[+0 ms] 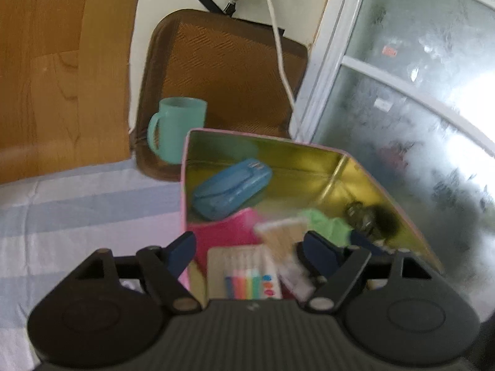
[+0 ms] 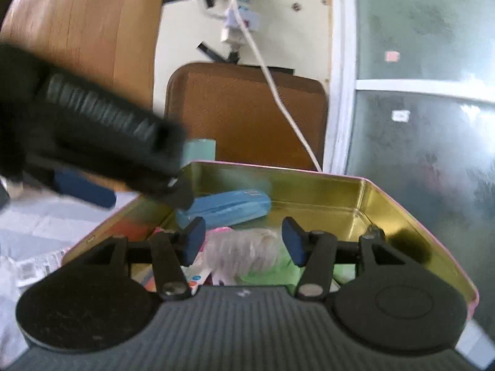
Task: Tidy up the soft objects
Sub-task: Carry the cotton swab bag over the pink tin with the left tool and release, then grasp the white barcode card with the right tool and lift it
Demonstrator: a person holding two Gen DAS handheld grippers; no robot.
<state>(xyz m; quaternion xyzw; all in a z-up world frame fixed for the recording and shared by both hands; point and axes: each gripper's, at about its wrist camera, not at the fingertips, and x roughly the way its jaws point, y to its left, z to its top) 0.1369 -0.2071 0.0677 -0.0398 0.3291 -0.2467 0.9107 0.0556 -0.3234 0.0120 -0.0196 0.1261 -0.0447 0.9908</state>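
Note:
A pink tin box with a gold inside (image 1: 309, 167) (image 2: 309, 191) sits on the striped bedsheet. It holds a blue pouch (image 1: 232, 185) (image 2: 225, 207), a pink item (image 1: 222, 232), a green cloth (image 1: 328, 222) (image 2: 266, 273), a pack of coloured sticks (image 1: 244, 275) and a clear-wrapped bundle (image 1: 284, 232) (image 2: 247, 252). My left gripper (image 1: 252, 249) is open over the box's near end, above the bundle. It also shows blurred in the right wrist view (image 2: 182, 191). My right gripper (image 2: 243, 241) is open, with the wrapped bundle between its fingers.
A teal mug (image 1: 178, 128) stands behind the box by a brown cushion (image 1: 229, 68). A white cable (image 1: 278, 46) hangs from a wall socket. A frosted window (image 1: 417, 108) is on the right, a wooden headboard (image 1: 55, 61) on the left.

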